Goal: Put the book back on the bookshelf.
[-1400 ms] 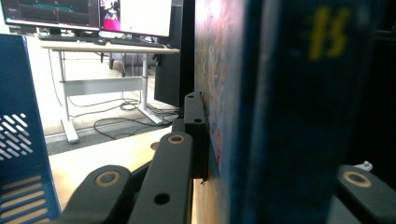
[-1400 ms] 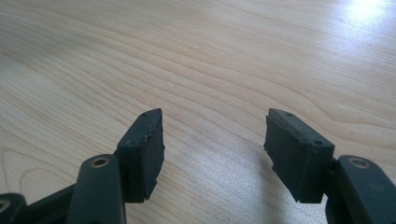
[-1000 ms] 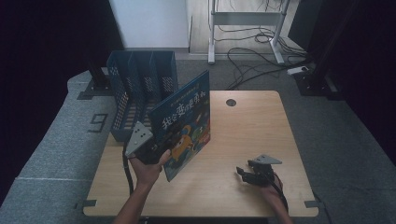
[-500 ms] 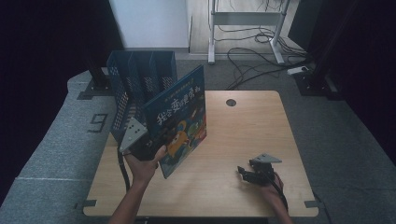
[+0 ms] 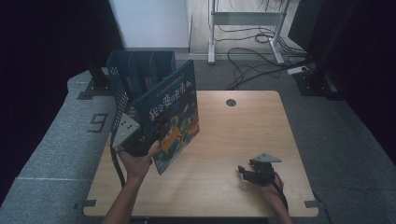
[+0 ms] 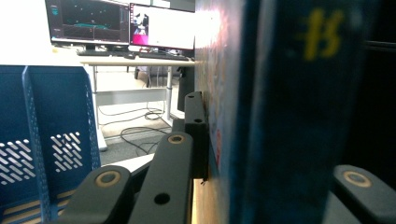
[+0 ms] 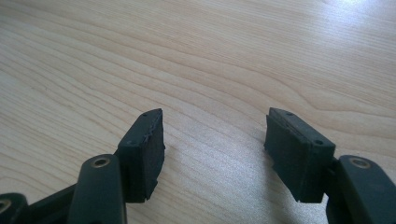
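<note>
The left gripper (image 5: 140, 140) is clamping a children's picture book (image 5: 170, 116) by its lower left corner and holding it upright above the left part of the wooden table (image 5: 243, 126), its jaws closed tight on the cover. In the left gripper view the book's dark blue edge (image 6: 280, 112) is standing between the two black jaws, with one pad pressing flat against the cover. The book is showing a deep blue front with large white and pale characters across the upper half and an orange cartoon figure among bright spots of colour below. It is tilting a little, its top leaning toward the far right, and its lower corner is hanging just above the tabletop. Directly behind it, at the far left of the table, a blue perforated file rack (image 5: 135, 74) with upright dividers is standing, and the book's far edge is overlapping the rack's front in the high view.

The right gripper (image 5: 247, 172) is lying low at the near right of the table, well apart from the book. Its jaws are standing partly open with bare wood (image 7: 210, 93) between the pads, gripping nothing.
</note>
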Motion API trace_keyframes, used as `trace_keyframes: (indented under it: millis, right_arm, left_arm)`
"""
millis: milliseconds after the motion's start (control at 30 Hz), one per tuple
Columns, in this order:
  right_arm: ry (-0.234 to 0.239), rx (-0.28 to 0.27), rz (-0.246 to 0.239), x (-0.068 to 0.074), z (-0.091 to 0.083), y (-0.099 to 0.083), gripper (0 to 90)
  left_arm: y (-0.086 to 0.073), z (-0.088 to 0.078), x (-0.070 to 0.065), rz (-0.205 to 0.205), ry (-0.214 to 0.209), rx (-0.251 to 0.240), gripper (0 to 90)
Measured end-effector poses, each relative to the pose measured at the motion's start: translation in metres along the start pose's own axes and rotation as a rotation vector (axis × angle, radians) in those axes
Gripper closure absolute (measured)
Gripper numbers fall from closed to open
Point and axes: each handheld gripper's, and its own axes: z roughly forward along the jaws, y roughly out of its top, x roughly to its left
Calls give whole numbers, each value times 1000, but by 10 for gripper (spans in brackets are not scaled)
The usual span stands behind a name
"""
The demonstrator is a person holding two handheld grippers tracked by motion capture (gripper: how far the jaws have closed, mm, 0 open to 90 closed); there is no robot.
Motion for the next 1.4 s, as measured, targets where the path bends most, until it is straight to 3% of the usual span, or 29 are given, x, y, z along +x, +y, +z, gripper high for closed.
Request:
trace_keyframes:
  millis: [367,967,1100,1400]
  right_arm:
    - [-62,18,-73,9,2,0,362]
    - [-62,18,-72,9,2,0,363]
    - [-62,18,-71,9,2,0,362]
    - [-62,17,-71,9,2,0,362]
  left_arm:
    - [4,0,6,-1,23,-4,824]
    - [11,-1,17,1,62,-14,824]
    - [12,-3,20,6,89,-38,824]
    - [15,-7,28,9,124,-44,824]
